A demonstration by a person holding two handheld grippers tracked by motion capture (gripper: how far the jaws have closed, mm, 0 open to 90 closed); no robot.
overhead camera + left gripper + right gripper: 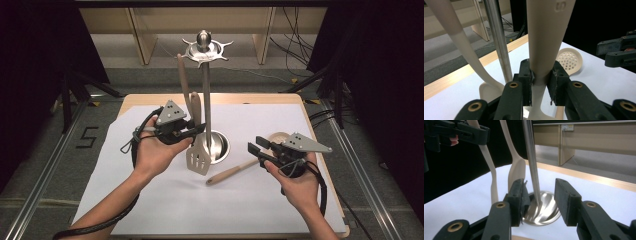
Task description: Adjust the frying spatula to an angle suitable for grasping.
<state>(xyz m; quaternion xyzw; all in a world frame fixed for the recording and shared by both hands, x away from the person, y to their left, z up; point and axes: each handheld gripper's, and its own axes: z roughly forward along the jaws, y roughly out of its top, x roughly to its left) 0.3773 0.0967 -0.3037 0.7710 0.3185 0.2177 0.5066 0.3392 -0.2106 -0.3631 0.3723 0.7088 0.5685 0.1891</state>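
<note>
A beige slotted turner hangs upright beside the metal stand's pole, its head just above the white sheet. My left gripper is shut on its handle, seen close up in the left gripper view. A second beige utensil hangs from the stand's hook ring; its flat head is near the pole. A beige skimmer lies on the sheet, its perforated head by my right gripper. That gripper is open, with nothing between its jaws, facing the stand's round base.
The white sheet covers a wooden table with its far edge bare. Black stands and cables sit on the floor at both sides. A pale cabinet stands beyond the table.
</note>
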